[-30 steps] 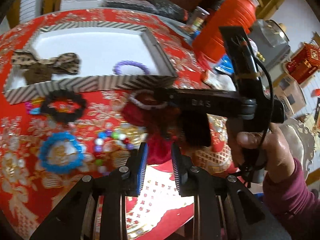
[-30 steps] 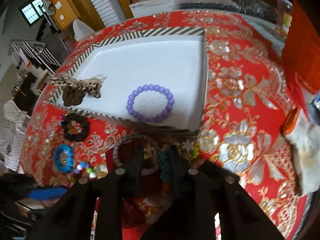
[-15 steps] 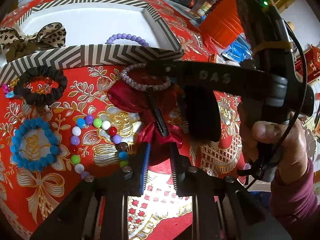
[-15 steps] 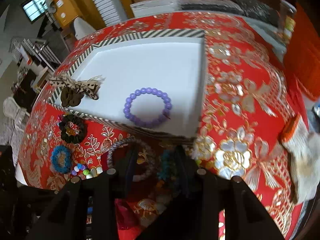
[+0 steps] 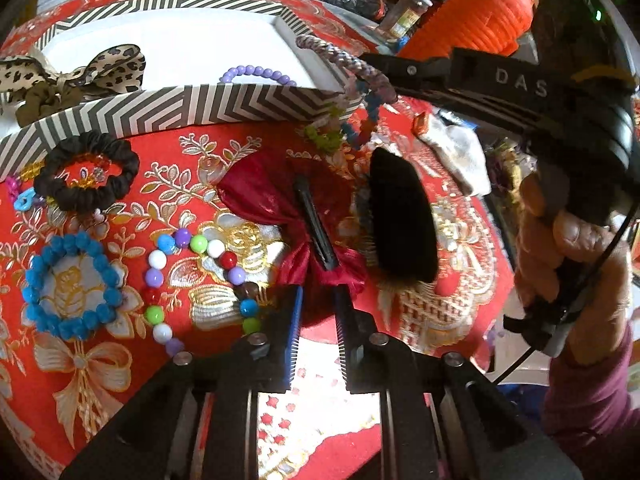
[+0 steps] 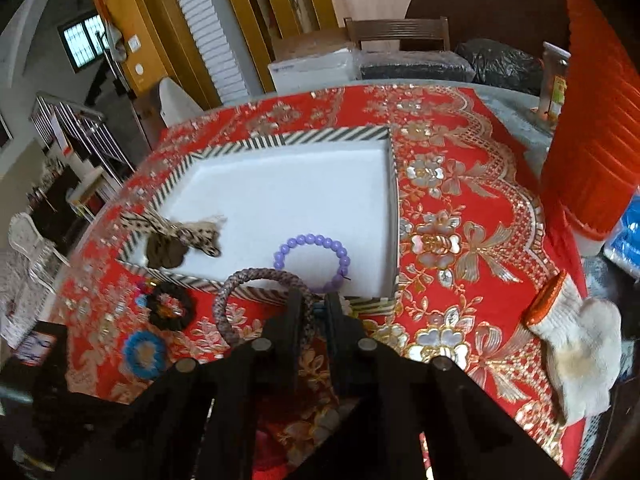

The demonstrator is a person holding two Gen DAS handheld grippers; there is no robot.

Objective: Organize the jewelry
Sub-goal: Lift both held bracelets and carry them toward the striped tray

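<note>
So the step here looks like carrying the braided grey-purple bracelet over the wall of the striped tray and dropping it inside, next to the purple bead bracelet and the leopard bow that are already in there. To do it well I'd lift high enough that the dangling bit clears the zigzag rim, since a strand of blue and green beads seems to hang down with it and could snag on the edge. Then move over bare white floor before letting go, so it doesn't pile onto the purple one. The right gripper has just been closing and its jaws are now pinched almost together on the braided loop, which hangs clear of the table right at the tray's near wall. The left gripper sits with a narrow gap, low over the red satin bow clip; nothing looks clamped, though the bow's edge lies right at its tips. The black scrunchie, blue pom-pom bracelet and multicolour bead string wait on the tablecloth.
</note>
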